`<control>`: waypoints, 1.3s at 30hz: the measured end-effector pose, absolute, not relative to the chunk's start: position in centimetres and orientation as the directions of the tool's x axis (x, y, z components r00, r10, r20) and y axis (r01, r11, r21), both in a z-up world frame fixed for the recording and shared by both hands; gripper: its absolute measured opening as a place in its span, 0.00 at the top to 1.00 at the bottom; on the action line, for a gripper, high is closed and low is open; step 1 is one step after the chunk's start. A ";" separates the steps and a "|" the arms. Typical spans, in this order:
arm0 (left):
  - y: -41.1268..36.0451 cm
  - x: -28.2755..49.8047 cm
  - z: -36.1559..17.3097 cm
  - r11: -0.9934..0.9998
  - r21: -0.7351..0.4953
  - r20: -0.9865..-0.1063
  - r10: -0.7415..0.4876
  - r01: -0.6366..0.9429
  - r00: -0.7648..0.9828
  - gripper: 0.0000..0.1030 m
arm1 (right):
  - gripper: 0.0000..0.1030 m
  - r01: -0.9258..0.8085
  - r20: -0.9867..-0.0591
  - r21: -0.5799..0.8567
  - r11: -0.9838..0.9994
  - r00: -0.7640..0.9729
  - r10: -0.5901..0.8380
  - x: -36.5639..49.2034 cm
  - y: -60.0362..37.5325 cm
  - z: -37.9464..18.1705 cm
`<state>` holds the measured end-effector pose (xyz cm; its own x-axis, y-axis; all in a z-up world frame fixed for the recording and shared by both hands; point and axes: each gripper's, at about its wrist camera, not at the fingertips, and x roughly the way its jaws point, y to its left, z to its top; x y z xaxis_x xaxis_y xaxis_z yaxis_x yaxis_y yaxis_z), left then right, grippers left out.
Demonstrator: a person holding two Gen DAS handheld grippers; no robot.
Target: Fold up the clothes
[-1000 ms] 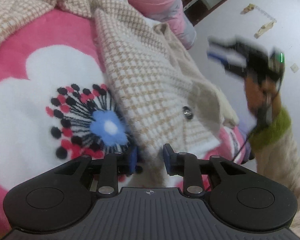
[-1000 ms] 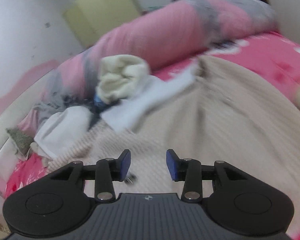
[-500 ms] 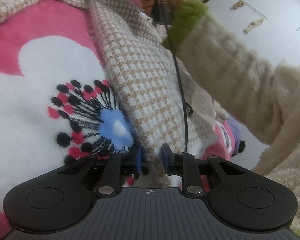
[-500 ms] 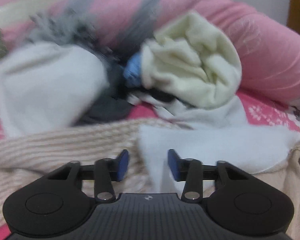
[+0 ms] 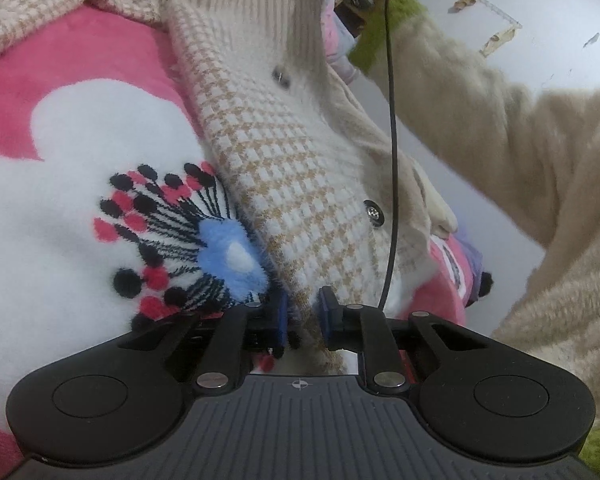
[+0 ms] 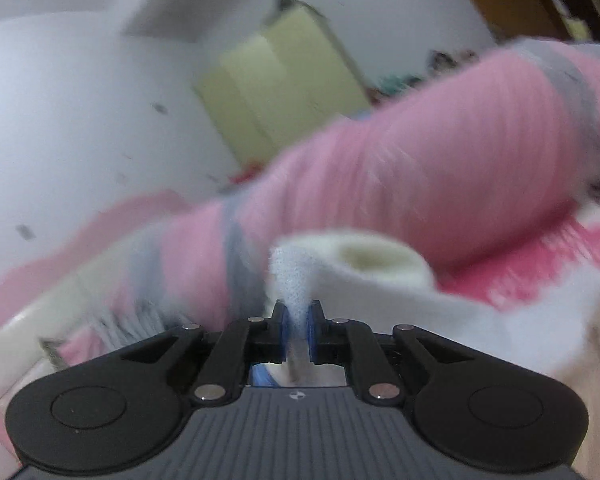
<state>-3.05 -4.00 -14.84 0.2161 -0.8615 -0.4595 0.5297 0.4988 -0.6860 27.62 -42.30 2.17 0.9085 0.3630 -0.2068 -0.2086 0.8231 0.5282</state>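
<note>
Gripping cardigan hem [image 5: 304, 312], left gripper [image 5: 303, 314], jaws pinching it

Even, soft indoor light, no glare; left view sharp, fisheye bending at edges; right view heavily motion-blurred beyond the tongs [image 6: 296, 322]

Pink bolster [image 6: 440, 184] close ahead of right tongs [image 6: 297, 330]

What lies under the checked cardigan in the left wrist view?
The checked cardigan lies on a pink flowered blanket, held by the left gripper. What the cardigan covers cannot be seen.
</note>
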 end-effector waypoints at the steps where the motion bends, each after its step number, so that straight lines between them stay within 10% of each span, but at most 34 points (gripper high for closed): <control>1: -4.1 -3.1 -14.7 0.502 -0.681 -0.463 -0.859 0.533 0.217 0.84 | 0.90 -0.237 -0.188 0.529 0.815 0.904 0.385 28.4 -42.6 2.3; 16: -4.2 -3.5 -14.1 0.512 -0.656 -0.482 -0.850 0.555 0.214 0.86 | 0.83 0.098 -0.496 0.590 0.801 0.827 0.265 35.2 -49.1 -13.2; 22: -4.3 -3.6 -13.5 0.516 -0.654 -0.483 -0.848 0.553 0.220 0.86 | 0.73 0.123 -0.416 0.719 0.684 0.865 0.281 31.5 -51.7 -11.6; 31: -4.3 -3.7 -13.2 0.527 -0.662 -0.485 -0.843 0.533 0.232 0.86 | 0.58 0.064 -0.636 0.548 0.834 0.680 0.365 27.2 -47.9 -11.2; 36: -4.4 -4.1 -13.1 0.554 -0.663 -0.498 -0.828 0.503 0.256 0.86 | 0.58 0.021 -0.656 0.508 0.861 0.658 0.370 27.5 -45.0 -12.1; 39: -4.7 -4.3 -12.8 0.569 -0.665 -0.506 -0.820 0.484 0.268 0.86 | 0.84 -0.004 -0.667 0.457 0.890 0.661 0.345 27.2 -43.4 -12.1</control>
<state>-4.32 -4.69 -12.78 0.2679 -0.8197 -0.5064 0.4836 0.5689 -0.6651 27.22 -43.38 -12.05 0.6609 0.3449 -0.6665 -0.0035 0.8896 0.4568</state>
